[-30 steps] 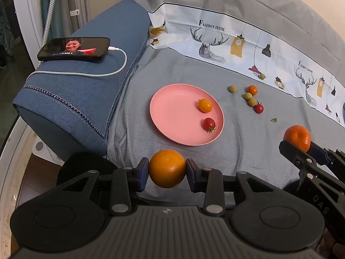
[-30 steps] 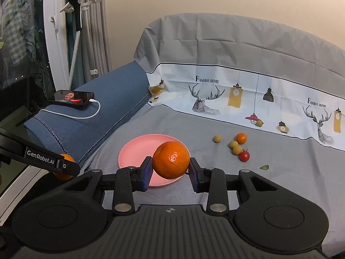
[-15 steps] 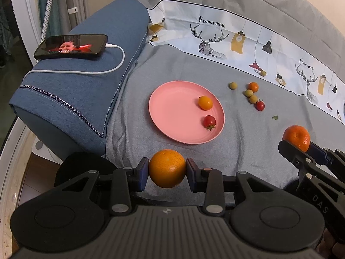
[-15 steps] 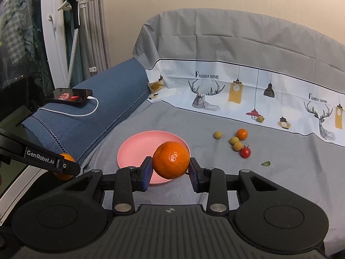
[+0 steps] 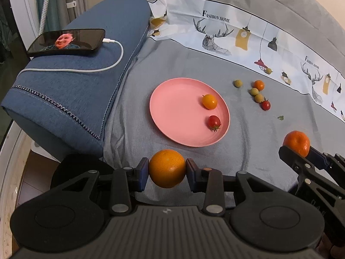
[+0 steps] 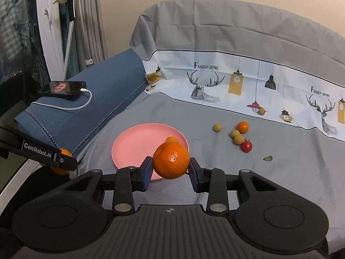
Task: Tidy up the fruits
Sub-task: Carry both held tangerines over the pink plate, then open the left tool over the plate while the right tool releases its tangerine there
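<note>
Left-wrist view, left to right. A phone [image 5: 66,41] with a lit screen lies on the blue armrest [image 5: 71,90], a white charging cable [image 5: 90,70] curving from its end. The left gripper [image 5: 167,174] pinches an orange [image 5: 167,168] between its two blue pads, held above the grey sofa cover [image 5: 248,133] just short of the near rim of the pink plate [image 5: 172,112]. On the plate's right half rest a yellow-orange cherry tomato [image 5: 209,101] and a red cherry tomato [image 5: 214,122], apart from each other. Beyond the plate, a loose cluster lies on the cover: three pale green-yellow small fruits [image 5: 254,91], a small orange fruit [image 5: 258,85] and a second red cherry tomato [image 5: 265,105]. A green leaf scrap [image 5: 280,117] lies to their right. At the far right, the right gripper [image 5: 301,151] grips a mandarin [image 5: 296,143] off the cover.

Right-wrist view, left to right. The left gripper's finger [image 6: 38,151], lettered "GenRobot.AI", crosses the lower left edge, its orange partly hidden behind it. The mandarin, clamped between the right gripper's pads, overlaps the plate's near right rim in this view. One more pale fruit [image 6: 261,111] sits against the printed white band [image 6: 237,86] of the cover.
</note>
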`<state>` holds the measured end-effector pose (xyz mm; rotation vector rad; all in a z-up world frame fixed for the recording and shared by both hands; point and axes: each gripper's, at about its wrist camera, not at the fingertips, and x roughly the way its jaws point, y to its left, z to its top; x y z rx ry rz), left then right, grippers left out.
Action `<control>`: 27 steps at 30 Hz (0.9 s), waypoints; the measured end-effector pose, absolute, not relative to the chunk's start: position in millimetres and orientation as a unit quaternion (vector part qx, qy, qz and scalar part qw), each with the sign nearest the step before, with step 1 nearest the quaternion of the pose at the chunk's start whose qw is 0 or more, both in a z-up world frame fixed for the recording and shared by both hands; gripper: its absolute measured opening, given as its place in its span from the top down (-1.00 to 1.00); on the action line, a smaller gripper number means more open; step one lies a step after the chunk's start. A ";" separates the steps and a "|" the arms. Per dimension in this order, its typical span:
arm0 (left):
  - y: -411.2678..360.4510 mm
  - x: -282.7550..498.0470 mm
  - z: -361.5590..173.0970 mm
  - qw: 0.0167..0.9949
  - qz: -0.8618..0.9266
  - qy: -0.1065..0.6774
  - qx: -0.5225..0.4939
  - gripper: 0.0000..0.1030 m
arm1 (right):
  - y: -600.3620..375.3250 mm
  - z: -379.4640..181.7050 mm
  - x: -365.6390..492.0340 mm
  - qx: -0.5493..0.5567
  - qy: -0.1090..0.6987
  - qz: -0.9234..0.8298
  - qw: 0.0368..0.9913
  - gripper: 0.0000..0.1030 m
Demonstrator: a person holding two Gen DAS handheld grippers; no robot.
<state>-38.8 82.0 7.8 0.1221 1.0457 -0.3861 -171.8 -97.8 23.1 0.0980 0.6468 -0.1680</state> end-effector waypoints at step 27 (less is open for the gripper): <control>3.2 89.8 -62.1 0.827 -0.162 0.532 0.081 0.21 | -124.8 -53.4 -48.5 -0.008 0.375 -0.033 0.926 0.28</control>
